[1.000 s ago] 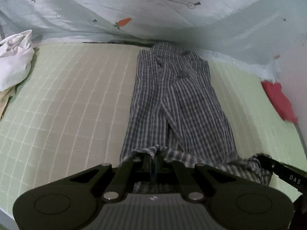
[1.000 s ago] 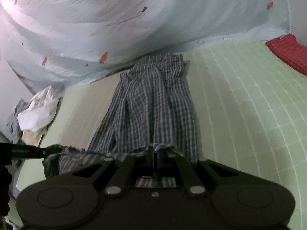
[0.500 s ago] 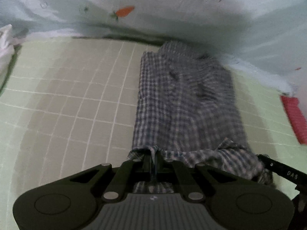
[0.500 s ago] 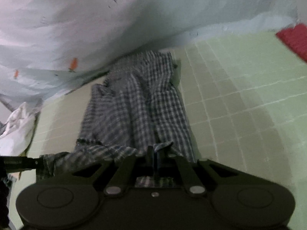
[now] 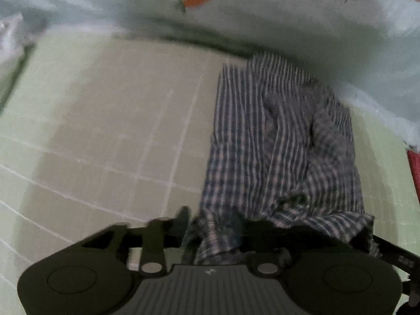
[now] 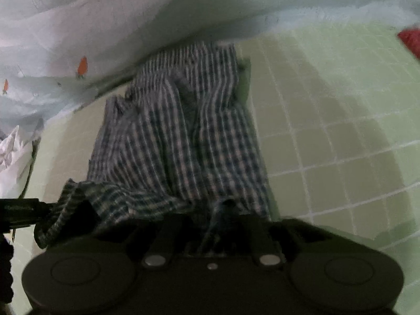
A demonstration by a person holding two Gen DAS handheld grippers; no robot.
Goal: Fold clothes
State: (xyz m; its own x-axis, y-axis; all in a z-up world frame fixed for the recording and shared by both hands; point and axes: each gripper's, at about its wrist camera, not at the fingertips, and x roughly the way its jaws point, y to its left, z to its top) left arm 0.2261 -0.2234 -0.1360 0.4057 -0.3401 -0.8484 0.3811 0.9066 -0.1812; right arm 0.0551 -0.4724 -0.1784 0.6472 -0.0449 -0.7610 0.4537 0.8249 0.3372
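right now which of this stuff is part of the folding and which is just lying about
Part of the job:
- checked garment, laid lengthwise on the green mat
- left gripper and right gripper, jaws just been opening, the garment's near edge between them

Just lying about:
- white cloth heap
- red cloth
- carrot-print sheet behind

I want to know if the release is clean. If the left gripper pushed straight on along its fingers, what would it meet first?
Probably the plaid garment: its near edge lies between the jaws of the left gripper, which have just been opening. Beyond it lies the green grid sheet. Blur leaves depth unclear.
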